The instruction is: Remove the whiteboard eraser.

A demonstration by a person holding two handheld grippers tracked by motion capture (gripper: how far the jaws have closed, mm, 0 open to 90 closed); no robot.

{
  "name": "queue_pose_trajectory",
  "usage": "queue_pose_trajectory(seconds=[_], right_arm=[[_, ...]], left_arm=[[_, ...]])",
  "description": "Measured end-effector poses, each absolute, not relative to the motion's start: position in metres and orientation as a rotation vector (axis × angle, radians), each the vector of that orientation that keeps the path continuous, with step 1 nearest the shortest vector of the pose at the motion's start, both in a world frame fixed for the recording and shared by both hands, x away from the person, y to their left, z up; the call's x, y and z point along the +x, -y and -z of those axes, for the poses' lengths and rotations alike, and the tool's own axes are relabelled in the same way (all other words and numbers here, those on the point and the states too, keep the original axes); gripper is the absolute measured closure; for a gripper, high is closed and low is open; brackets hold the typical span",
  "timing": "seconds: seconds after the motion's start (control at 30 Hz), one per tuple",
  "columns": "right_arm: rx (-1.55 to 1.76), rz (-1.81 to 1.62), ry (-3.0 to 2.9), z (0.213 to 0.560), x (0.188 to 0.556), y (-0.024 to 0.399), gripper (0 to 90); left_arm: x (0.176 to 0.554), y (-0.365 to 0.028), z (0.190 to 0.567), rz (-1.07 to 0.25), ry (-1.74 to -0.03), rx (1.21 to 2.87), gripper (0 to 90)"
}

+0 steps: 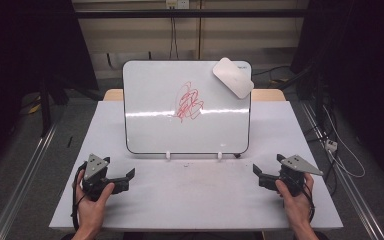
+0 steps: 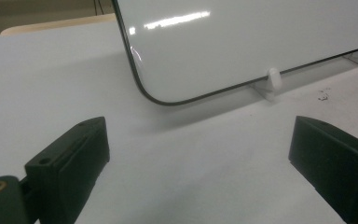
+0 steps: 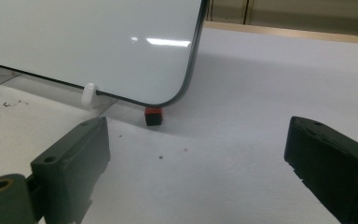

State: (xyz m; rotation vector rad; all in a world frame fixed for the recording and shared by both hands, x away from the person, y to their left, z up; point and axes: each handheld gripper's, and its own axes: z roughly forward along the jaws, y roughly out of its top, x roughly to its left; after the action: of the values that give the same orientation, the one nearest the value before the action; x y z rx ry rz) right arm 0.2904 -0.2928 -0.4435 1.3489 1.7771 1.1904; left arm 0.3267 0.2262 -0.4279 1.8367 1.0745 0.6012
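Note:
A whiteboard (image 1: 155,100) stands upright on the white table (image 1: 200,205), held by small white feet (image 1: 168,155). A red scribble (image 1: 189,101) marks its middle, and a white eraser (image 1: 233,77) sticks to its top right corner. My left gripper (image 1: 119,167) rests on the table in front of the board's lower left corner (image 2: 154,95), jaws wide apart and empty (image 2: 198,135). My right gripper (image 1: 268,164) rests in front of the lower right corner (image 3: 179,95), also open and empty (image 3: 196,130). A small black block with a red top (image 3: 153,116) sits at that corner.
A few dark specks (image 2: 324,95) lie on the table in front of the board. A wooden edge (image 1: 272,94) shows behind the table. Metal rails (image 1: 20,180) run along the floor on both sides, and cables (image 1: 342,155) trail at the right.

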Motion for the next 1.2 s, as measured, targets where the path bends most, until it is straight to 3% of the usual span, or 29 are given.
queue_pose_trajectory(seconds=[0.27,0.87,1.2], right_arm=[[1.332,-1.153,-1.785,0.446,0.292,0.294,6.7],[1.306,-1.165,-1.877,0.433,0.308,0.278,17.5],[1.225,-1.245,-1.893,0.412,0.334,0.261,11.6]], left_arm=[[0.328,-0.227,0.428,-0.61,-1.074,1.837,4.9],[0.329,-0.231,0.428,-0.619,-1.078,1.834,5.2],[0.33,-0.234,0.428,-0.624,-1.098,1.83,5.3]])
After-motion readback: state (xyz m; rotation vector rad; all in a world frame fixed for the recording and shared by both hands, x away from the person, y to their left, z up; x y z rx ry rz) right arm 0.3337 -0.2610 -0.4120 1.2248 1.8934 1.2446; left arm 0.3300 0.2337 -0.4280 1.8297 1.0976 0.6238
